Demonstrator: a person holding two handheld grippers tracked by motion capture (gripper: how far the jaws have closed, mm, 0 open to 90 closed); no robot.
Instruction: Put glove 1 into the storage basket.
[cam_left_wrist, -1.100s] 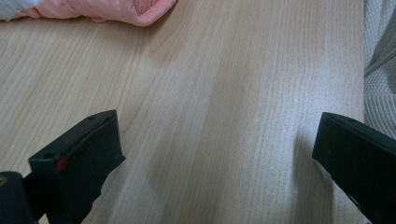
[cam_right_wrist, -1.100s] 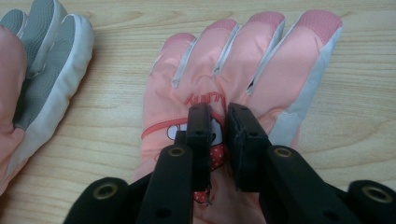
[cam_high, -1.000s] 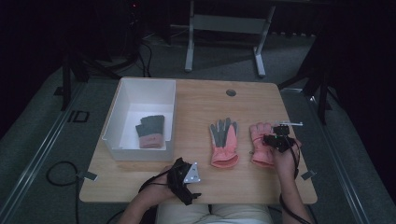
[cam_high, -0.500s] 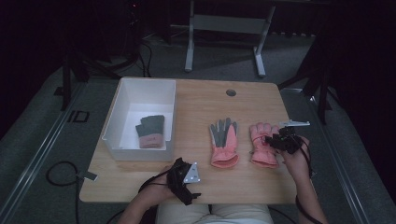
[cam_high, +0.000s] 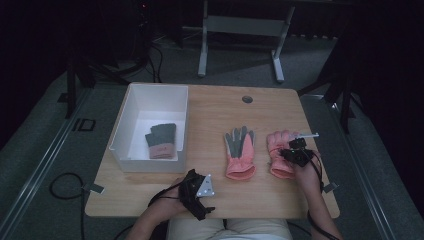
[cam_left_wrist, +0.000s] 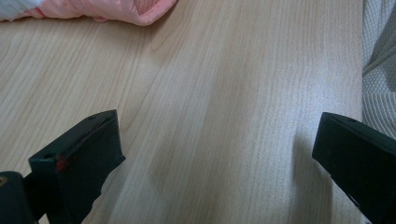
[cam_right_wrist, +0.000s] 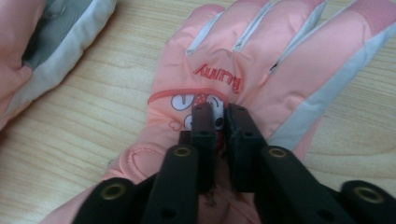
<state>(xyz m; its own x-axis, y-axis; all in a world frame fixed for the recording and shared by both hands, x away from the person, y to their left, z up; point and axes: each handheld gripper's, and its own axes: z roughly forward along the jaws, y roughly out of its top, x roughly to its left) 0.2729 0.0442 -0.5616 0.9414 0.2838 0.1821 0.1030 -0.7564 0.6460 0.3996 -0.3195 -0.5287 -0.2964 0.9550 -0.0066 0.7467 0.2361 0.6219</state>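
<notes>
White bin (cam_high: 131, 120) holds one grey glove (cam_high: 161, 140); right tongs (cam_right_wrist: 219, 114) pinch pink glove (cam_right_wrist: 261, 56), left tongs (cam_left_wrist: 215, 140) wide.

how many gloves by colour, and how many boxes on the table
pink gloves: 2, one lying free, one pinched by the right gripper
grey gloves: 1, in the box
white boxes: 1
total: 4

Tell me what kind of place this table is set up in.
Probably a dim lab or recording studio, not a home: a lone wooden table on grey carpet, cables trailing over the floor, and a metal equipment stand behind it.
</notes>
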